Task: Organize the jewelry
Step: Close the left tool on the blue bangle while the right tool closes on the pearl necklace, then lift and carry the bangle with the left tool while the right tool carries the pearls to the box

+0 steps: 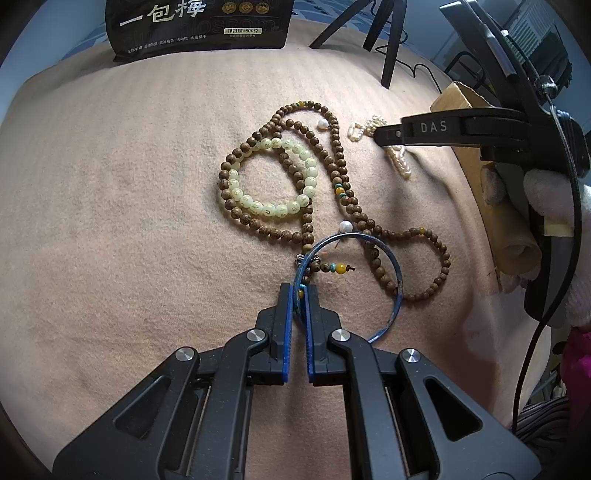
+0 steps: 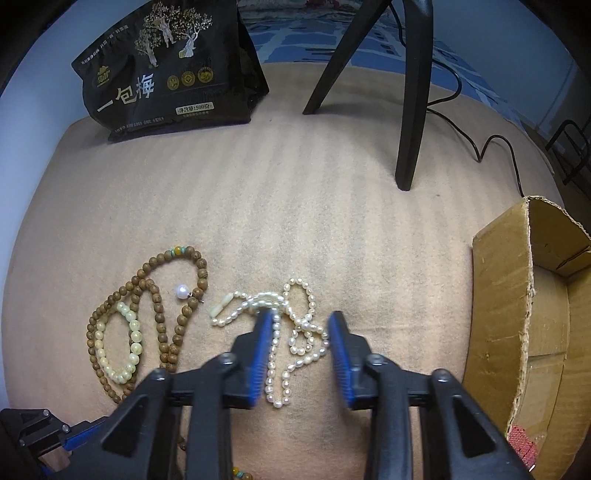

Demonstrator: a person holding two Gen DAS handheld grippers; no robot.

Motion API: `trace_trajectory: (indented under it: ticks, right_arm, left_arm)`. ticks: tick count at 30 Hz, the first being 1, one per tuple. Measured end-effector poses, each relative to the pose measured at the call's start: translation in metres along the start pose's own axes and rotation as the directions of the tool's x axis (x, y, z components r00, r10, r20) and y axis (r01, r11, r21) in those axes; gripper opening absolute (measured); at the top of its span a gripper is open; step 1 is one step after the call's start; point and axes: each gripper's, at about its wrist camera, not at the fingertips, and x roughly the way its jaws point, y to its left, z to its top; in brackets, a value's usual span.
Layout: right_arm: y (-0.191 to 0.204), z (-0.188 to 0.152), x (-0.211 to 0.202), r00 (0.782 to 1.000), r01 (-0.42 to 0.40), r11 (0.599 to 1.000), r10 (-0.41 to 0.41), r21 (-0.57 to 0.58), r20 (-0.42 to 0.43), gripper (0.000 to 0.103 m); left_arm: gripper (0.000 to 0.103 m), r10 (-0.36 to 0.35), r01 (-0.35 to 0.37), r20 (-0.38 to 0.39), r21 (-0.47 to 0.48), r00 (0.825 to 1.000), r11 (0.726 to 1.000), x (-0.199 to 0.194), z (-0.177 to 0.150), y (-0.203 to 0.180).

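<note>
From my left wrist feed, the right hand-held gripper (image 1: 384,138) covers part of the pearl strand (image 1: 400,164), so I can't tell how its fingers stand there. The black bag (image 1: 199,26) is cut off by the top edge, and its small print is too fine to read. The cardboard box (image 1: 476,173) sits mostly behind the gripper body. On the right wrist feed, the box (image 2: 517,295) runs off the right edge, and the wooden bead necklace (image 2: 147,291) disappears under the gripper frame.
</note>
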Motion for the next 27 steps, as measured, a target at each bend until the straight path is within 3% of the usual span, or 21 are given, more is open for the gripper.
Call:
trace_trajectory:
  ticks: [1, 4, 13, 21, 27]
  right_arm:
    - [-0.002, -0.001, 0.000, 1.000, -0.002, 1.000, 0.002, 0.000, 0.001, 0.012]
    - [-0.007, -0.004, -0.001, 1.000, -0.019, 1.000, 0.019, 0.008, 0.007, 0.005]
    - [-0.016, -0.014, -0.016, 0.997, -0.076, 0.995, 0.075, 0.058, 0.027, 0.004]
    - [-0.013, -0.027, -0.050, 0.993, -0.090, 0.995, 0.087, 0.040, 0.077, 0.004]
    - [-0.007, -0.035, -0.070, 0.991, -0.078, 0.997, 0.077, 0.013, 0.107, 0.004]
  left_arm:
    - [0.004, 0.000, 0.000, 0.001, -0.001, 1.000, 1.000, 0.000, 0.000, 0.000]
    - [0.004, -0.002, 0.002, 0.003, -0.001, 1.000, 1.000, -0.002, 0.000, 0.000]
    - [0.003, -0.012, 0.012, 0.033, -0.003, 0.999, 1.000, -0.015, -0.002, -0.002]
    - [0.003, -0.023, 0.024, 0.073, -0.008, 0.997, 1.000, -0.035, -0.005, -0.004]
    - [0.002, -0.013, 0.013, 0.063, -0.002, 0.998, 1.000, -0.036, -0.014, -0.009]
